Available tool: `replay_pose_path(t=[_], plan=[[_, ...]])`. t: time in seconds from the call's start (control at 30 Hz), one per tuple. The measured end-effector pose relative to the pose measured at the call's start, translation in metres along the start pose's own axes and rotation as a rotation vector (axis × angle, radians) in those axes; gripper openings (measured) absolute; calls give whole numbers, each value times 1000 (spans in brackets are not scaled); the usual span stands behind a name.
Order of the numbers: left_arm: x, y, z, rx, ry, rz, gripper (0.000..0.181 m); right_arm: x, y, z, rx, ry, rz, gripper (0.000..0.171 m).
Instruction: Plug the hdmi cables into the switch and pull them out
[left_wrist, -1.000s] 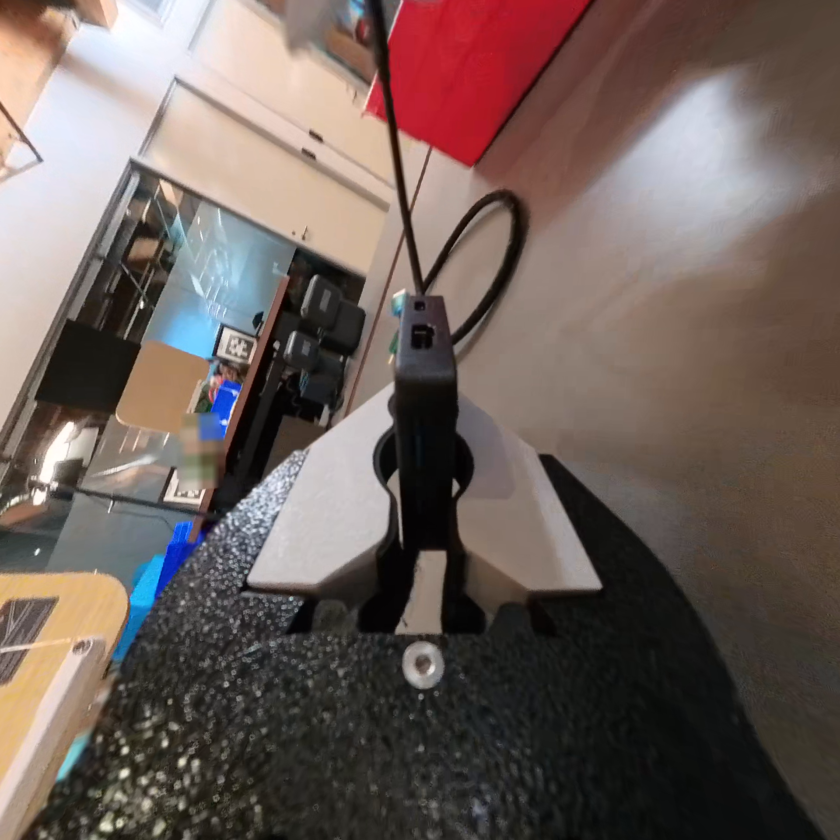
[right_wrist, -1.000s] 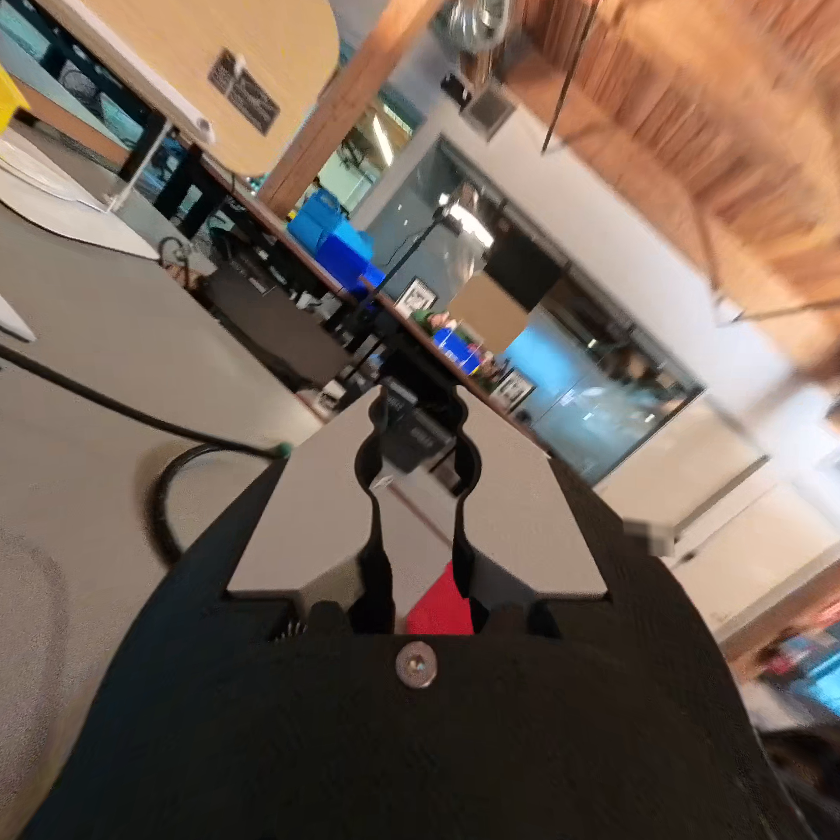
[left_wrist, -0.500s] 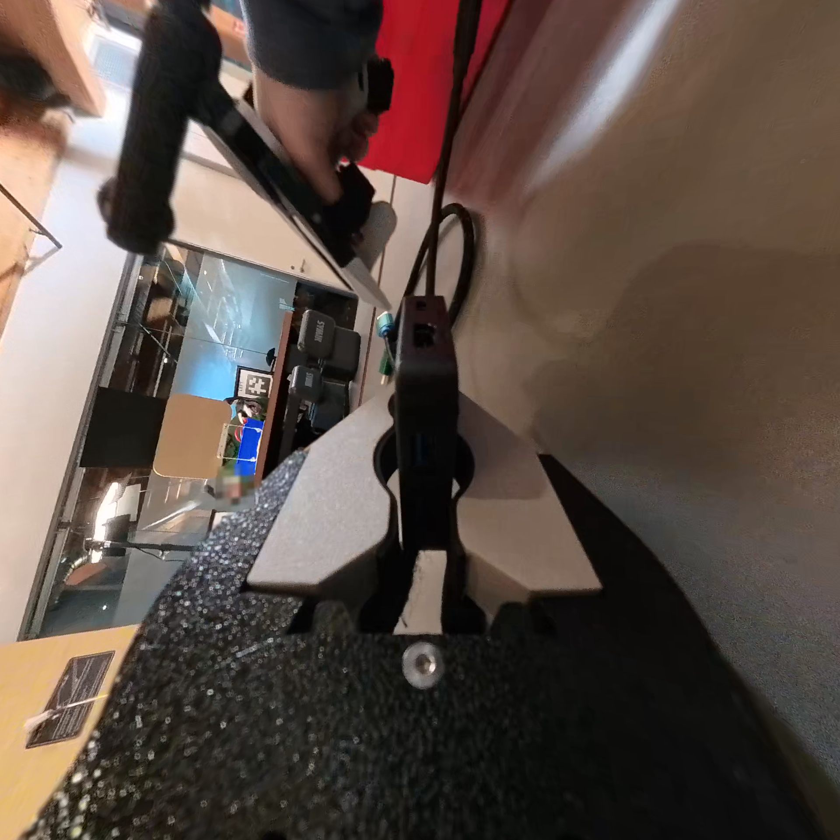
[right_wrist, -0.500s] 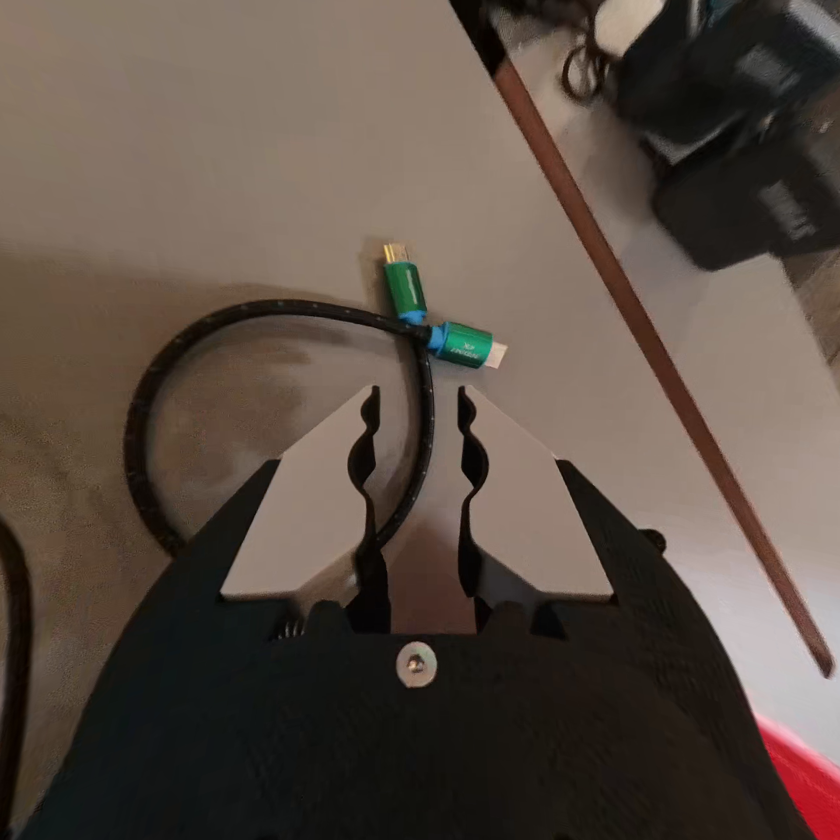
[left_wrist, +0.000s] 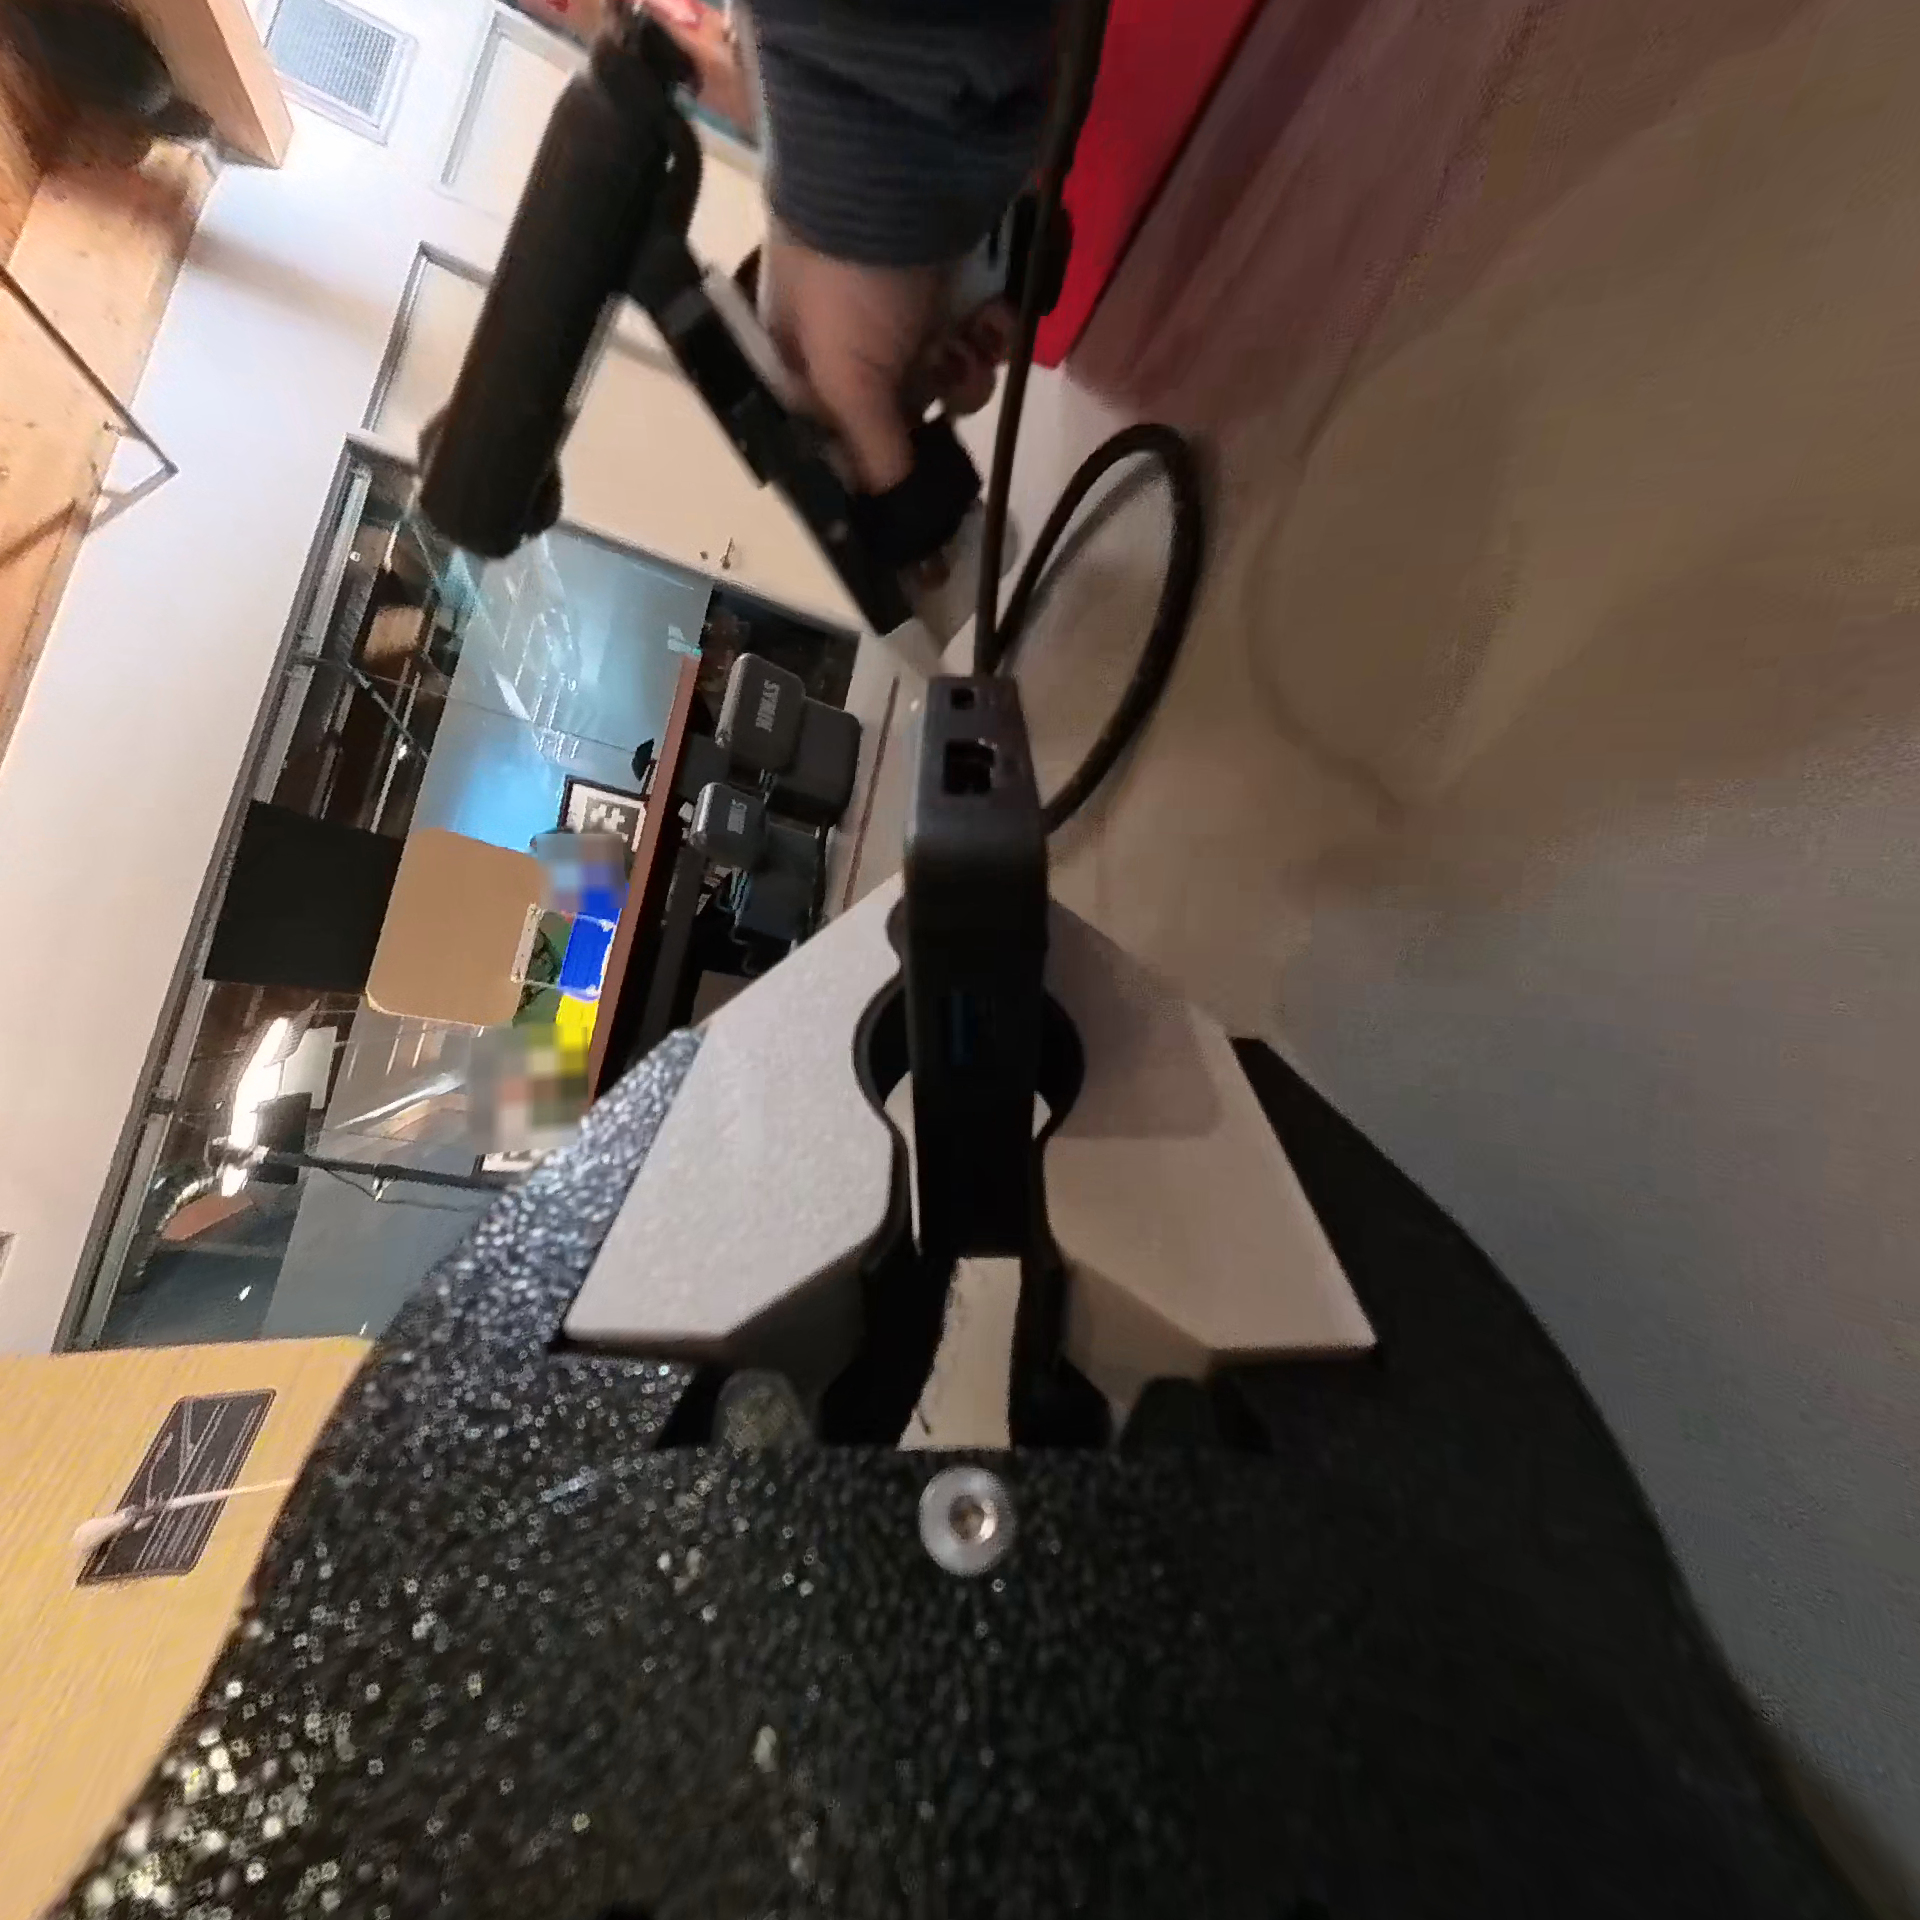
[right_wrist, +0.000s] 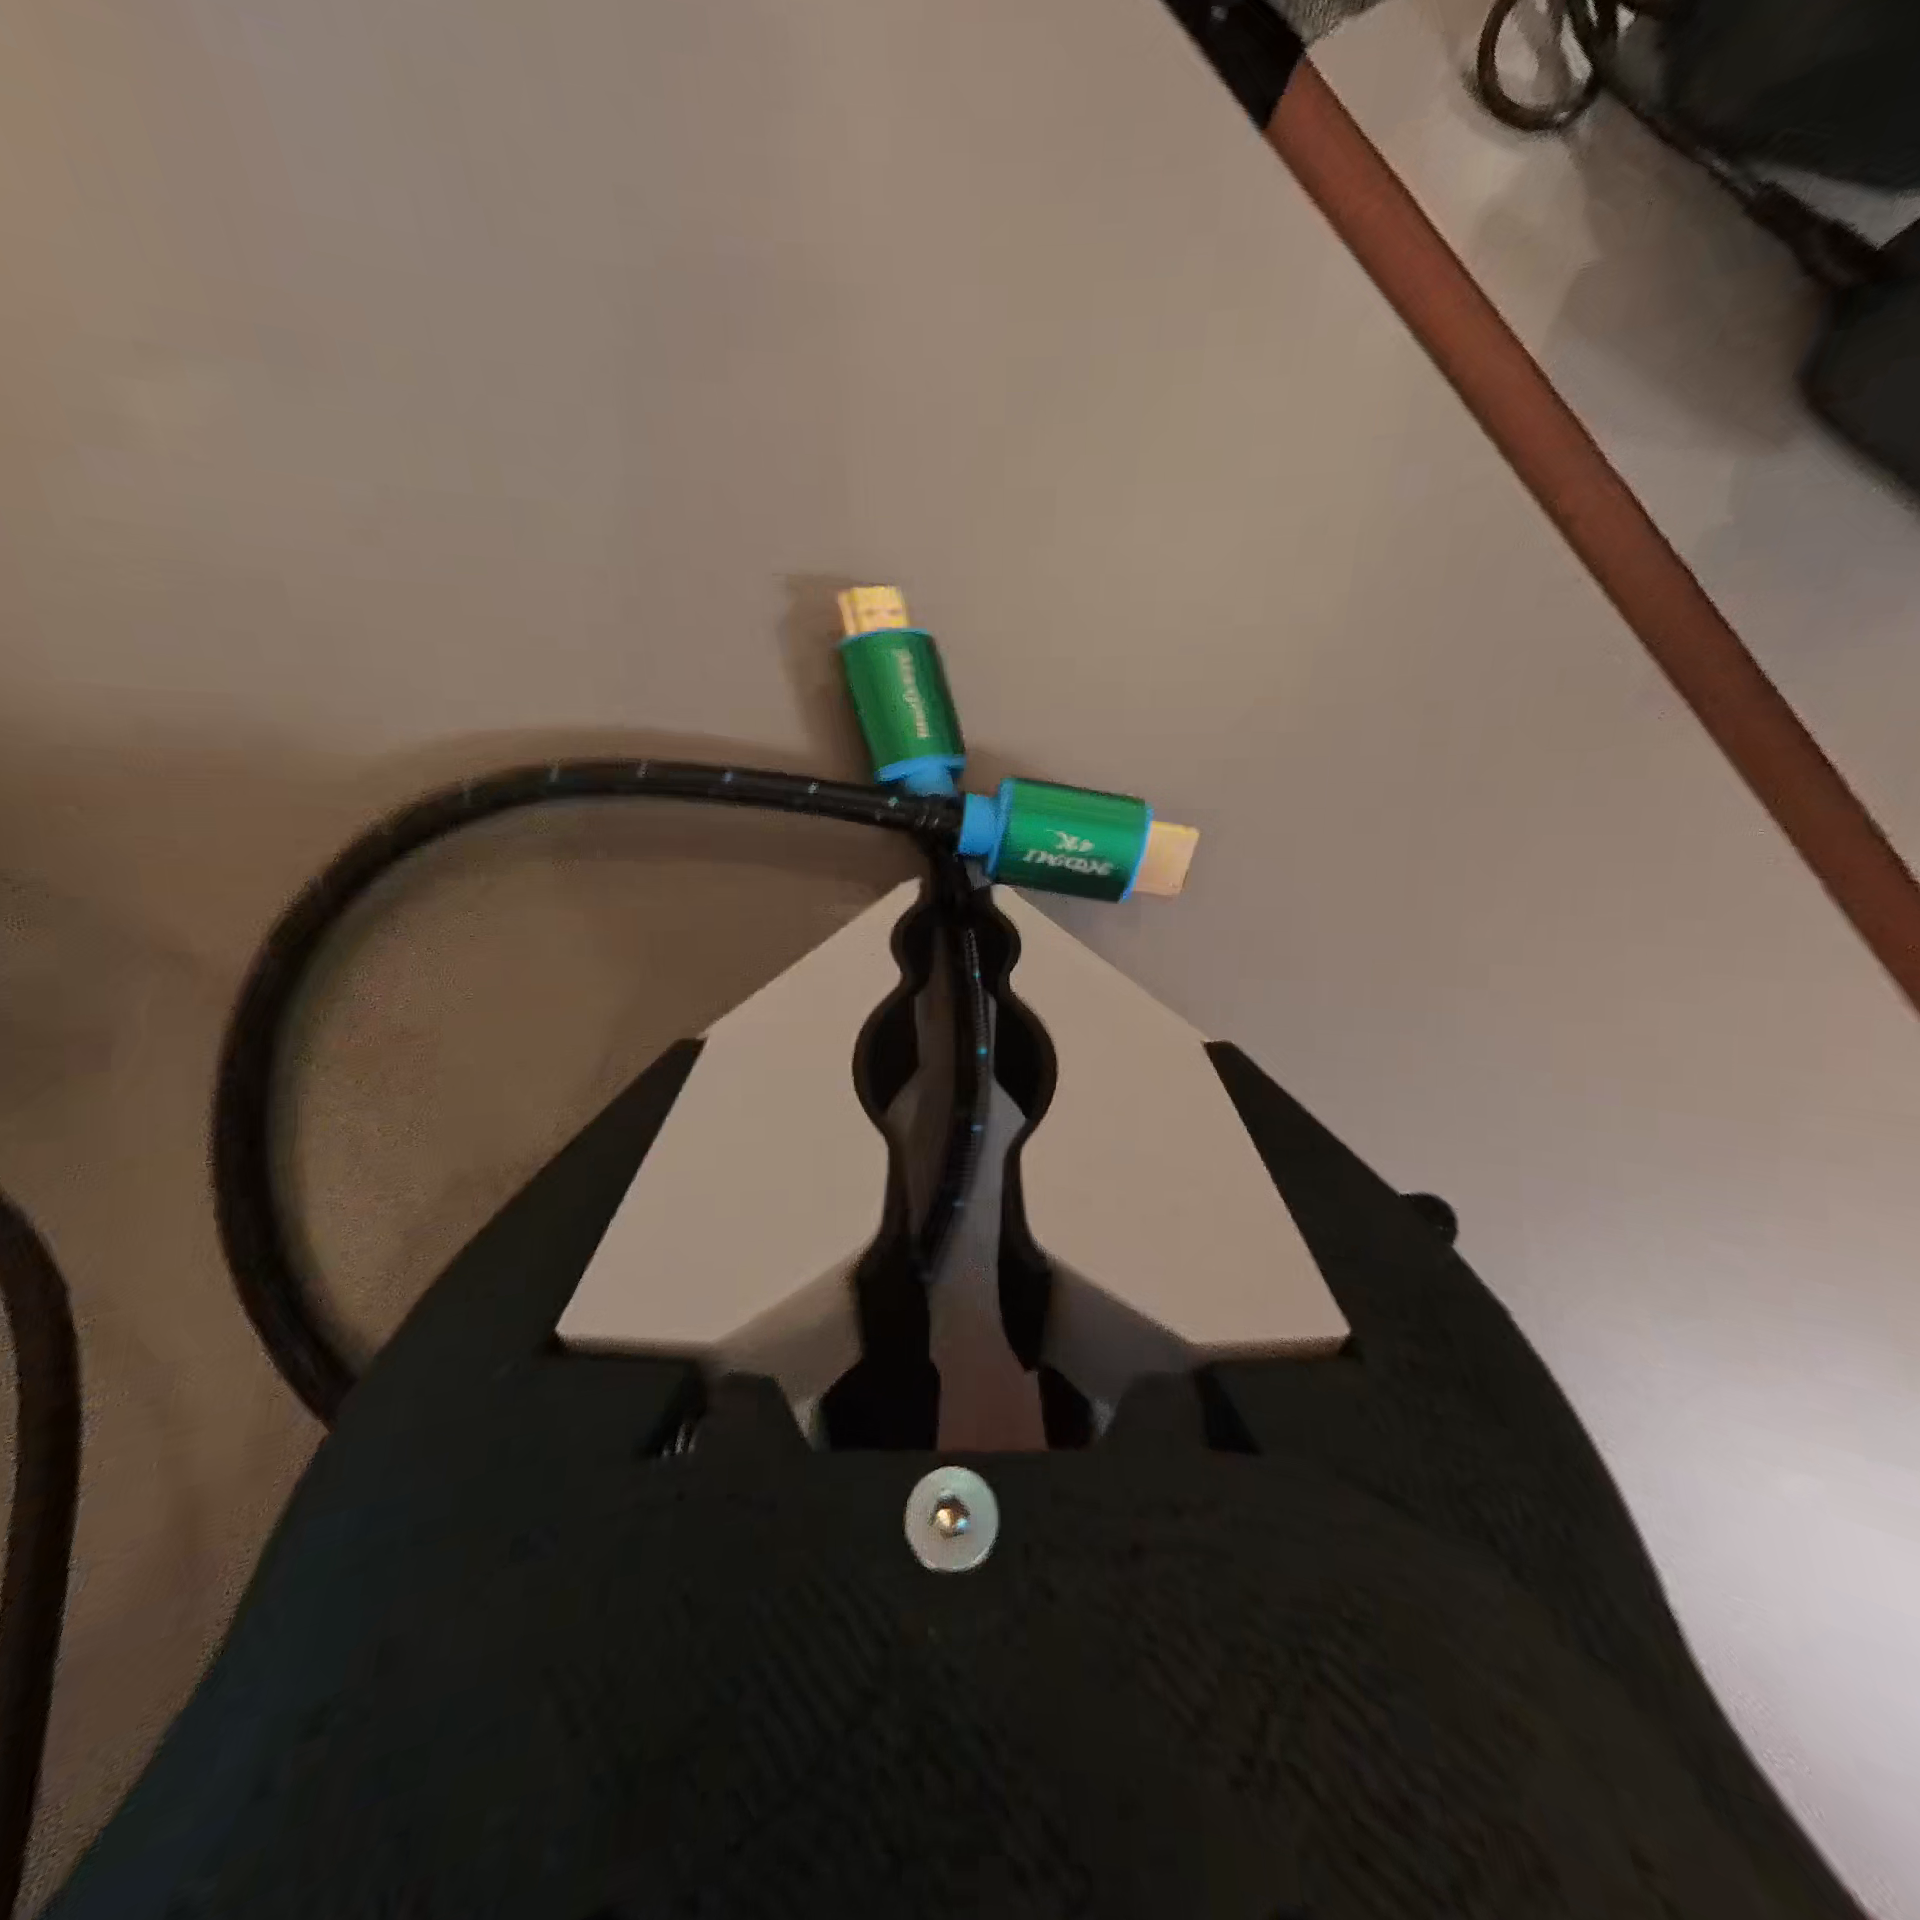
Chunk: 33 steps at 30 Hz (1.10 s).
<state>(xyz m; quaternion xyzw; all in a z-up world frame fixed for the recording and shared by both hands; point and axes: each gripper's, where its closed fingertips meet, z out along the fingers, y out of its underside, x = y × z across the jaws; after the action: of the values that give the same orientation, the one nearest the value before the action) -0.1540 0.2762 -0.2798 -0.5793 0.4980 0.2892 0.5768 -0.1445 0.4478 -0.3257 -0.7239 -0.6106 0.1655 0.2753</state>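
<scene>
Closing my right tongs (right_wrist: 954, 904) around the braided cable (right_wrist: 416, 842) just behind its two green plugs (right_wrist: 1065, 840), which half a second ago lay untouched on the counter (right_wrist: 520, 364). My left tongs (left_wrist: 971, 935) still clamp the black switch (left_wrist: 971, 831) on edge, ports empty, so plugging in can begin.

I'm looking at an office or lab workspace. A glass-walled room (left_wrist: 540, 665) is showing at the back, with a dark screen (left_wrist: 301, 904) and a square black-and-white marker print (left_wrist: 608, 816) propped there. A light wood tabletop (left_wrist: 135, 1538) is sitting in the near left corner. I'm working over a plain grey desk (right_wrist: 623, 343), its brown edge strip (right_wrist: 1621, 499) running along the far right edge, black bags (left_wrist: 790, 727) sitting beyond it.
</scene>
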Motion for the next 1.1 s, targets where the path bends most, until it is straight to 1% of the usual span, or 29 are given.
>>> replay_pose_path(t=[0.07, 0.17, 0.3, 0.37, 0.47, 0.57, 0.67, 0.83, 0.97, 1.1], plan=[[-10, 7, 0, -39, -49, -19, 13, -9, 2, -8, 27, 11, -67, 5], [-31, 16, -4, -67, -150, -75, 12, -26, -10, -36, 193, -10, -110, 5], [-60, 11, -18, 13, -292, -160, 11, -40, -24, -91, 430, -7, -180, 5], [-74, 10, -26, 38, -367, -197, 11, -46, -27, -118, 522, -8, -212, 4], [-83, 16, -30, 39, -403, -266, 11, -54, -26, -149, 598, -6, -245, 4], [-83, 23, -28, 21, -398, -301, 11, -62, -24, -168, 630, -5, -257, 5], [-83, 23, -28, 21, -391, -312, 11, -72, -21, -177, 642, -4, -267, 5], [-79, 27, -24, 2, -368, -313, 11, -90, -13, -177, 654, -4, -244, 5], [-74, 32, -20, -22, -335, -338, 11, -110, -7, -170, 652, -14, -221, 5], [-68, 37, -15, -46, -293, -356, 11, -132, -7, -155, 632, 20, -282, 5]])
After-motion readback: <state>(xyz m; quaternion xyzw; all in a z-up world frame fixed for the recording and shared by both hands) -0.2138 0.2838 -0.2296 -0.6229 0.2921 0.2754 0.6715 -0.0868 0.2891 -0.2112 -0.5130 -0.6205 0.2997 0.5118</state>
